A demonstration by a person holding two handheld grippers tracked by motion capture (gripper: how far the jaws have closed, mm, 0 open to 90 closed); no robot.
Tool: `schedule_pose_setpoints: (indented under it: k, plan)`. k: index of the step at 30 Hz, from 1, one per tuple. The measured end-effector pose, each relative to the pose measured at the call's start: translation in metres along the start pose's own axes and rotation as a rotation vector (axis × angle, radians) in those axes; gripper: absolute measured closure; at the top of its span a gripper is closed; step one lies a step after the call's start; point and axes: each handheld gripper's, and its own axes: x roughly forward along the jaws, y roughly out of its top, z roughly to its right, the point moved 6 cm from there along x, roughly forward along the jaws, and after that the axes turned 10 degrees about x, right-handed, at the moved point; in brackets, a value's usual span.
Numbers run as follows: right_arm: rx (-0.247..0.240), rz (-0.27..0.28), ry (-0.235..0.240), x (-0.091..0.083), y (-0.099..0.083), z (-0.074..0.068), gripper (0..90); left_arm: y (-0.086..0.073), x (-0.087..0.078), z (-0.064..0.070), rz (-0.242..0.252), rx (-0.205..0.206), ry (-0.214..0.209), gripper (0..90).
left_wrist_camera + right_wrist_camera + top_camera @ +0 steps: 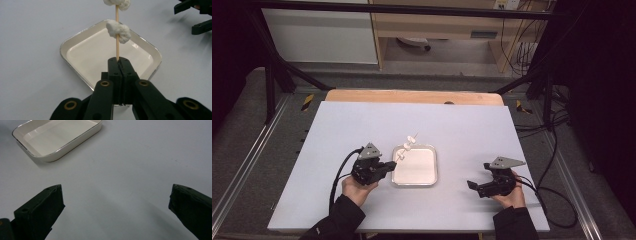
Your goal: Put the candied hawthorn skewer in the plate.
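Person's sleeves and hands come in at the near edge of the bench (462, 125), one tool per hand.

Left tool (388, 165): jaws pressed together, clamped on the bottom end of a thin wooden skewer (117, 47). In the left gripper view the stick rises straight out from between the jaw tips. Skewer carries white marshmallow pieces (118, 31); one lump sits partway up the stick and another at the top edge of that view. In the high view the skewer slants up and away from the left tool over the near-left corner of the tray, with several white lumps strung along it.

Right tool (472, 185): jaws wide apart, holding nothing, low over bare bench, well apart from the tray on its right side. In the right gripper view both black jaws stand far apart at the bottom corners with plain white surface between them.

Tray (432, 175): shallow, cream-white, rounded square with a metallic rim, flat on the bench between the two tools, nearer the left one. Inside looks bare.

Farther off: wooden strip along the bench's far edge, dark frame bars, cables on the floor at right.
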Motion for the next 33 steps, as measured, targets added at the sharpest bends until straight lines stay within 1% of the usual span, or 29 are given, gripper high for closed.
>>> schedule_pose_setpoints:
  k: [3,6,11,13,15,18,21,23,25,27,30,33]
  plan:
    - [0.006,0.008,0.002,-0.001,-0.001,0.002,0.3,-0.002,0.012,0.002,-0.039,0.008,0.005,88.3]
    - [0.001,0.002,0.002,0.000,-0.003,0.003,0.3,-0.006,0.024,0.002,-0.086,0.010,0.006,88.4]
    - [-0.003,0.006,-0.002,-0.001,-0.003,0.004,0.3,-0.010,0.040,0.000,-0.124,-0.007,0.015,88.4]
    - [-0.001,0.008,-0.002,-0.001,-0.003,0.004,0.3,-0.012,0.044,0.000,-0.144,-0.009,0.017,88.4]
    - [0.002,0.006,0.000,-0.001,-0.003,0.004,0.3,-0.014,0.048,0.000,-0.173,-0.006,0.024,88.4]
    - [0.002,0.004,-0.003,-0.001,-0.003,0.004,0.3,-0.016,0.050,0.000,-0.197,-0.009,0.032,88.4]
    - [0.000,0.002,-0.004,-0.001,-0.003,0.004,0.3,-0.017,0.052,0.001,-0.224,0.011,0.038,88.4]
    - [0.001,0.003,-0.006,-0.001,-0.004,0.005,0.3,-0.018,0.054,0.002,-0.236,0.013,0.038,88.4]
    - [-0.001,0.003,-0.006,-0.001,-0.004,0.005,0.3,-0.019,0.054,0.002,-0.241,0.011,0.038,88.4]
    - [-0.002,0.001,-0.005,-0.001,-0.004,0.005,0.3,-0.020,0.055,0.002,-0.258,0.020,0.038,88.2]
    - [-0.003,-0.002,-0.005,0.000,-0.004,0.005,0.3,-0.020,0.056,0.003,-0.263,0.013,0.034,87.8]
    - [-0.003,-0.004,-0.006,0.000,-0.005,0.004,0.3,-0.020,0.056,0.003,-0.263,0.017,0.034,87.6]
